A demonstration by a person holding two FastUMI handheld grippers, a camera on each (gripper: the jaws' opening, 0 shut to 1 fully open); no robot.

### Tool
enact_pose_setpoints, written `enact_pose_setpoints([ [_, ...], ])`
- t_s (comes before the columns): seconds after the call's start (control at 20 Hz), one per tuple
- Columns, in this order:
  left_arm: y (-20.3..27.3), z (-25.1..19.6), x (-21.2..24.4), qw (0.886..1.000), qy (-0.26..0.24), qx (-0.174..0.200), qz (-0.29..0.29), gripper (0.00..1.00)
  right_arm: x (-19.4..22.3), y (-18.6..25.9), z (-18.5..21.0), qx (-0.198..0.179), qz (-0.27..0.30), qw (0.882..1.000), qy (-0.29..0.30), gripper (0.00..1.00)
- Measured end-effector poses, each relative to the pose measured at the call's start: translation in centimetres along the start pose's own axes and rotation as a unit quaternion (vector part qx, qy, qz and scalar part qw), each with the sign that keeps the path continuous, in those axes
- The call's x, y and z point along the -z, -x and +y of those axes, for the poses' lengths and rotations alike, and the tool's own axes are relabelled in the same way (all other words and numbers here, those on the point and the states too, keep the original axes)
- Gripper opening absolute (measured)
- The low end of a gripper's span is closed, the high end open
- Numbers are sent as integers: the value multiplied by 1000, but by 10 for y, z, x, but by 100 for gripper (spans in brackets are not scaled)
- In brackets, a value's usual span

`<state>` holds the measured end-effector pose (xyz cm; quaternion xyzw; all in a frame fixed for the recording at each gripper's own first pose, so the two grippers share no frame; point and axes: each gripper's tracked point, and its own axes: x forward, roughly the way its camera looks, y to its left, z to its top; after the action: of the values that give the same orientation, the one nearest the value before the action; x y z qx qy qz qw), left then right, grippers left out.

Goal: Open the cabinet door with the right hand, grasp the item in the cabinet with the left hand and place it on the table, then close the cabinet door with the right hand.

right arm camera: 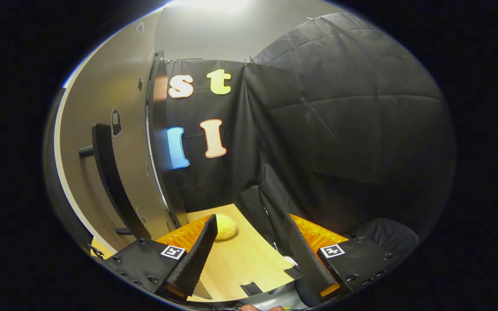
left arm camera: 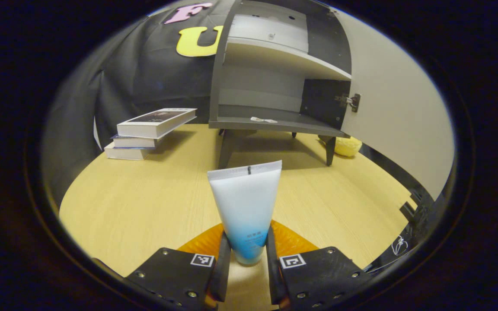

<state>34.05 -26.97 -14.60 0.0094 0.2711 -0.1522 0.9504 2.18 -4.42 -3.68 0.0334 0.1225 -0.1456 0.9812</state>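
A: Where is the tube point(left arm camera: 246, 211) now?

B: Out of the cabinet point(left arm camera: 275, 77), upright, cap end down between the fingers of the left hand-held gripper point(left arm camera: 248, 259). Both fingers press on its lower part, so it is grasped. Its long axis runs straight up, crimped end on top, just over the tabletop point(left arm camera: 145, 198), well in front of the cabinet.

A: Is it set down yet?

B: I cannot tell whether the cap touches the wood. I judge the placing is nearly done; the left fingers need only spread and draw back along their own line, so the tube isn't tipped.

A: And the right hand-held gripper point(right arm camera: 249, 252)?

B: Fingers spread wide, holding nothing. The door point(right arm camera: 97, 142) stands open on its left, with the handle point(right arm camera: 108, 181) running up and down, near the left finger. In the left gripper view the door swings out on the cabinet's right.

A: So the closing falls to the right?

B: Yes, it is the nearer one; the handle lies leftward and a little ahead.
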Motion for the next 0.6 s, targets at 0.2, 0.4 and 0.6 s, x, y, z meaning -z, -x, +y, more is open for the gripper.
enact_pose_setpoints([
  [0.2, 8, -4, 17, 1000, -18, 3, 2, 46, 5, -4, -4, 7, 5, 1000, -8, 97],
  [0.4, 21, -1, 29, 999, -33, -9, -11, 43, 10, -5, -7, 12, 8, 1000, -7, 97],
  [0.6, 27, -5, 41, 999, -50, -12, -9, 43, 19, -11, -1, 5, 17, 1000, 9, 97],
])
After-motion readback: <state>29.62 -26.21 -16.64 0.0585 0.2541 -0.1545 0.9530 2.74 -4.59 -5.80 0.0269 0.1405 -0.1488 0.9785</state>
